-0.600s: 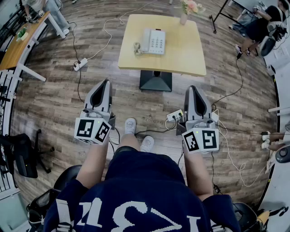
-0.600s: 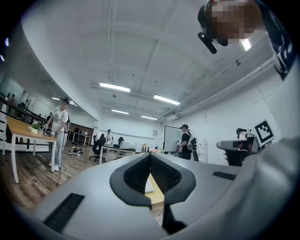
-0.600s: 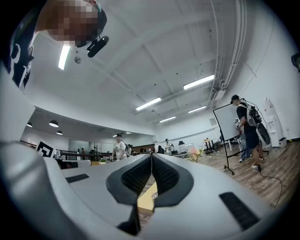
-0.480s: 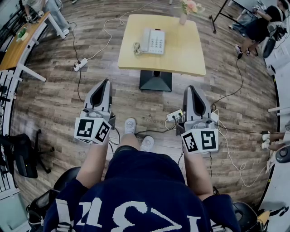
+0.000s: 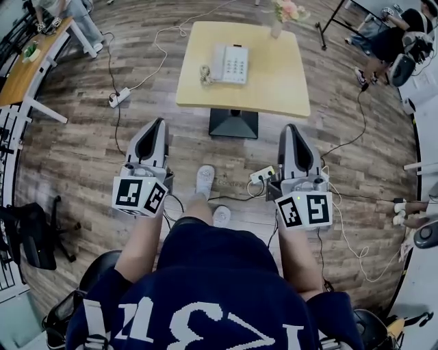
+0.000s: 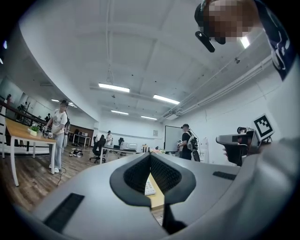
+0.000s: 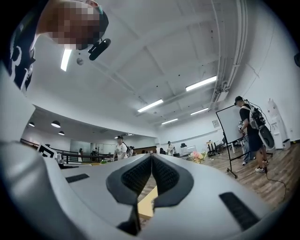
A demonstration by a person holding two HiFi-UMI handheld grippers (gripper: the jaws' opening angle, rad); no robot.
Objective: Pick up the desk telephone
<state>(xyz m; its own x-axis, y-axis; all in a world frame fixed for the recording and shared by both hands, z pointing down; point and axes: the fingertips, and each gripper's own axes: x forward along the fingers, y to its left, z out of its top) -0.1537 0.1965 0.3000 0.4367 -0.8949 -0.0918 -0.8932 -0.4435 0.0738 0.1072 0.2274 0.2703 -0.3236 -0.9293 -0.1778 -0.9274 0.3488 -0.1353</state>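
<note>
Since the earlier picture, one white shoe (image 5: 204, 180) had come forward on the wooden floor between the two tools, while the other stayed back nearer the body. The grippers themselves sat much where they had been.

The left gripper (image 5: 157, 124) was fully closed, its dark ribbed pads pressed together with nothing between them. Its marker cube (image 5: 139, 196) showed black-and-white square patterns but no readable words.

Ahead of both grippers, well apart from them and between their lines of aim, stood the yellow table (image 5: 274, 89). The desk telephone (image 5: 230, 63) lay untouched on its top, nearer the left gripper's side, with the handset to the left of the keypad. No brand could be made out on it. A vase of flowers (image 5: 280, 17) stood at the table's far edge, more on the right gripper's side.

The right gripper (image 5: 289, 130) was likewise closed on nothing, pad against pad, and its cube (image 5: 304, 210) bore the same kind of pattern.

Large white characters ran across the person's dark shirt (image 5: 205, 301), seen upside down and not surely readable.
</note>
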